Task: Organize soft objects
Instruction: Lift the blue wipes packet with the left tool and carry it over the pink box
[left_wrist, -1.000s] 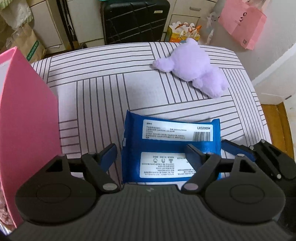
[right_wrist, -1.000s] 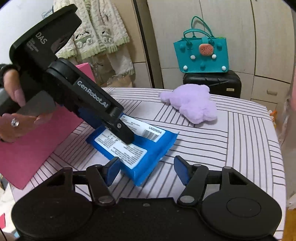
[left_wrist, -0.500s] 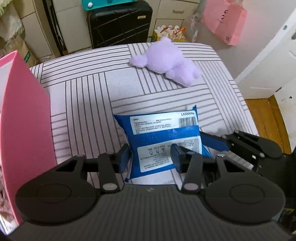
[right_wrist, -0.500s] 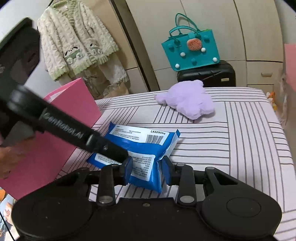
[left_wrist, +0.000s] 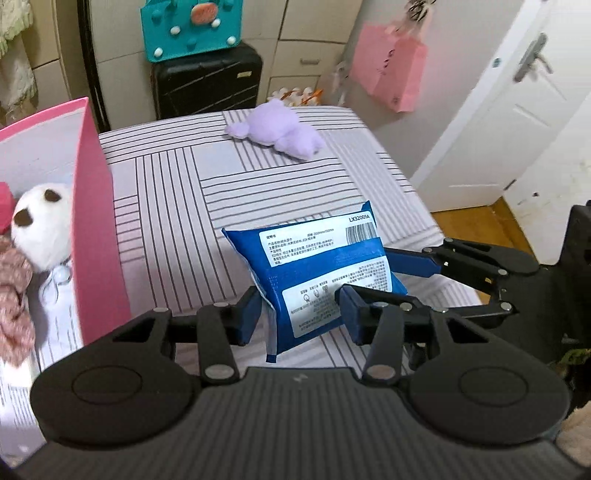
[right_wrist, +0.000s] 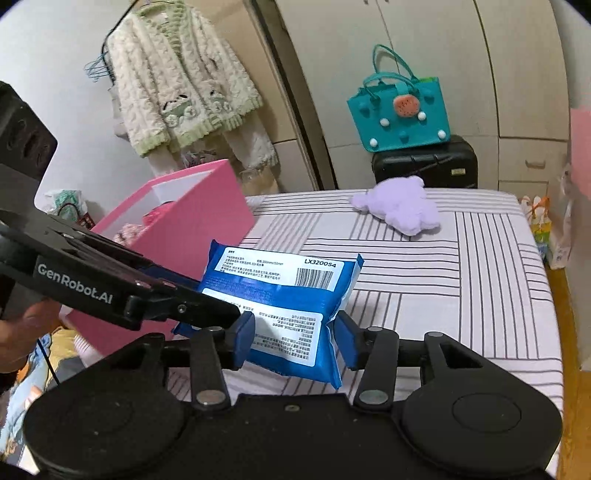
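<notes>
Risk – slip: I judge the blue wipes pack (left_wrist: 317, 280) could slide out, since its film is slick and the filling gives under squeeze; both tongs bite near the same lower end, so the top is unsupported and may sag.
Risk – tug: if my two hands drift apart, the pack could twist or one grip could peel off.
Risk – box wall: carried toward the pink box (left_wrist: 94, 221), a low pack could catch the rim.
Left tongs (left_wrist: 301, 312): narrowed onto the pack, pads pressing its left edge and its face.
Right tongs (right_wrist: 295, 334): closed on the same pack, one pad at each side of its near end.
Pack vs pink box: just right of the box, lifted off the striped table (left_wrist: 177, 206) and tilted – not yet over the opening.
Purple plush (left_wrist: 277, 131): far side of the table, well apart from the box.
</notes>
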